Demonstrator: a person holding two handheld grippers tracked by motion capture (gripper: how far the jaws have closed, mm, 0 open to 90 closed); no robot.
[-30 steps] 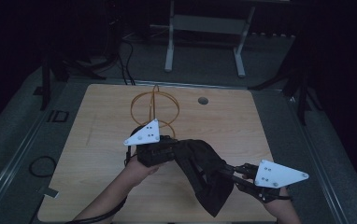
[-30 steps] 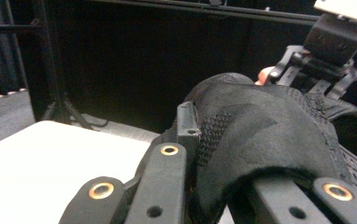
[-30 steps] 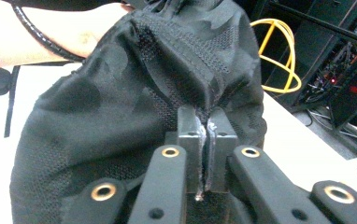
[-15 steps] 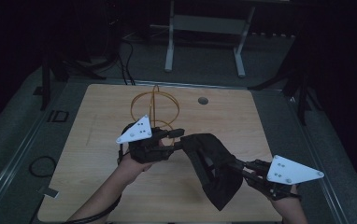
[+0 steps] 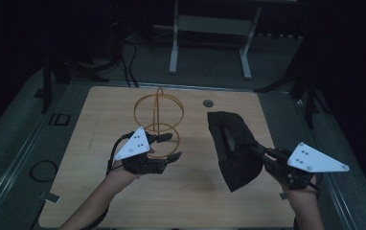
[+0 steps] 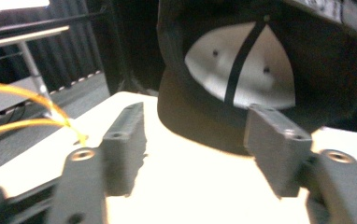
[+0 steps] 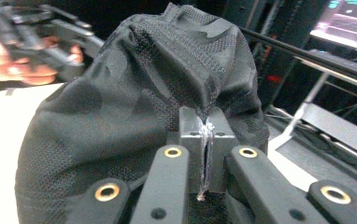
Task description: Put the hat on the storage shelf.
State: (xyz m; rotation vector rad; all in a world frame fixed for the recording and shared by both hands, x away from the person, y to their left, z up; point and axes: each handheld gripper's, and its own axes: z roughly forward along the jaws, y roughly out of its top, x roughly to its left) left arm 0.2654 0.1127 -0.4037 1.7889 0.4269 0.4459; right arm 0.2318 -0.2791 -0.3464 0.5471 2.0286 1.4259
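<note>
The right gripper (image 5: 260, 149) is pinching the black cap (image 5: 234, 148) above the counter (image 5: 99, 201); the left gripper (image 5: 171, 147), jaws just opening, empty, is hovering beside the wire stand (image 5: 158, 112), probably the cap's next destination.

Two hand-held grippers, well apart.
Left gripper (image 5: 169, 146) level, jaws just opened, nothing between; right gripper (image 5: 257, 151) pinched tight on cap (image 5: 231, 143), raised.

The high view looks forward and down on the whole table (image 5: 99, 201) from its near side. Each gripper view rides low, close behind its own jaws; both face the black cap (image 6: 270, 70), seemingly from opposite sides, very near.
</note>
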